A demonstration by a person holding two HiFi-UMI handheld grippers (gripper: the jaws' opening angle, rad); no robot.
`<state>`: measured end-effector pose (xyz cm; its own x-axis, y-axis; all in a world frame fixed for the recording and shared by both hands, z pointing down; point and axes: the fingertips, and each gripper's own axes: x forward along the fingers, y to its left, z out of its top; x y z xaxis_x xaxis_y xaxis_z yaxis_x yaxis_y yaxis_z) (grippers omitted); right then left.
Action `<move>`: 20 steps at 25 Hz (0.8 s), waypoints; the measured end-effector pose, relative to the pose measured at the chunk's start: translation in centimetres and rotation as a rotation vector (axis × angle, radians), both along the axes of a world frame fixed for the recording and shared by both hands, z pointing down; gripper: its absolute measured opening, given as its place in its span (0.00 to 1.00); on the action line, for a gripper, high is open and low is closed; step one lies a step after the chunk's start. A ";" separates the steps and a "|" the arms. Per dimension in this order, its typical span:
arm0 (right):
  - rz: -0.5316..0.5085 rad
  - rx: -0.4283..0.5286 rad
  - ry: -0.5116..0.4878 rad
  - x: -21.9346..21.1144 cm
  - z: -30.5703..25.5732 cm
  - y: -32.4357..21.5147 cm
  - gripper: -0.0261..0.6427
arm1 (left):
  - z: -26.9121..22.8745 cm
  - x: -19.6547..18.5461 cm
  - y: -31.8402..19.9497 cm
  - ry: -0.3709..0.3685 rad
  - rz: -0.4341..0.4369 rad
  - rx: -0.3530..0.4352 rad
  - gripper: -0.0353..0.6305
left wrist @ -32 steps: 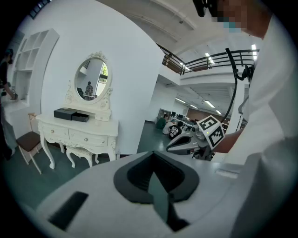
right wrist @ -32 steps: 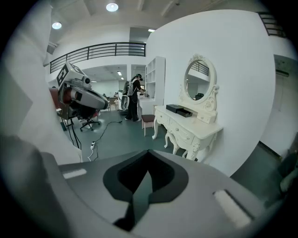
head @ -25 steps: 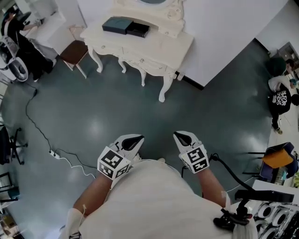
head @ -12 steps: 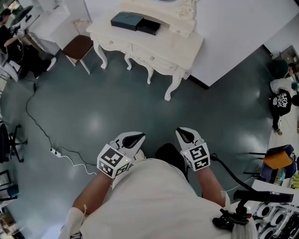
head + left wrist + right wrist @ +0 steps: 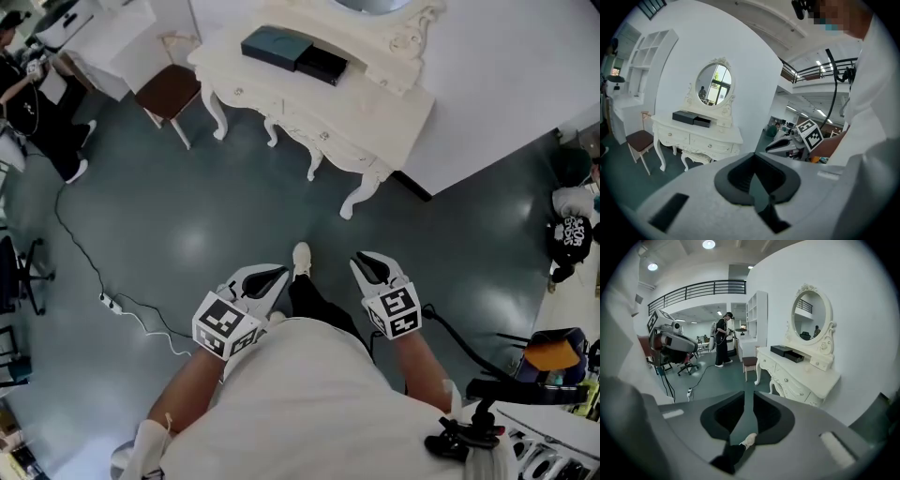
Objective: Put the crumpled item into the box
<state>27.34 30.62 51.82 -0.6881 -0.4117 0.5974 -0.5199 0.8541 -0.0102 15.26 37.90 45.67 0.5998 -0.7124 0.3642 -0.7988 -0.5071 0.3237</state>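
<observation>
Head view, left to right. Brown-seated chair (image 5: 169, 92) stands at the left end of the white counter (image 5: 375, 112). Box (image 5: 292, 54) lies on the counter top, toward its left rear, under the oval mirror (image 5: 714, 85). It shows as 2 dark parts, 1 teal-grey and 1 black, set end to end and touching. Its long axis runs along the counter's length, upper left to lower right in this view. The crumpled item cannot be made out in any view. Left tongs (image 5: 267, 279) are held low over the grey floor (image 5: 187, 216), well apart from the counter and pointing toward it. Their tips are pressed together, with nothing between. The person's white shoe (image 5: 301, 258) shows between the 2 tools. Right tongs (image 5: 367, 266) point the same way. Their jaws have just been opening and now stand a narrow slot apart, empty, with floor and shoe showing through.
</observation>
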 end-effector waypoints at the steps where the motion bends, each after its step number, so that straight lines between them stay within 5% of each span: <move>1: -0.009 0.005 -0.009 -0.8 0.0 -1.8 0.13 | 0.0 -0.6 -1.3 -0.005 -0.010 -0.003 0.06; 14: -0.083 0.005 -0.044 -6.3 0.9 -24.3 0.17 | -2.2 -3.9 -20.9 -0.089 -0.071 -0.014 0.09; 20: -0.038 -0.004 -0.033 -6.5 2.3 -28.9 0.18 | -1.8 -4.7 -24.4 -0.092 -0.070 -0.029 0.06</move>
<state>20.81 1.69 54.08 -0.7228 -0.3821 0.5758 -0.4861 0.8733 -0.0307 10.59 13.46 43.83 0.5120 -0.7396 0.4368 -0.8590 -0.4403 0.2613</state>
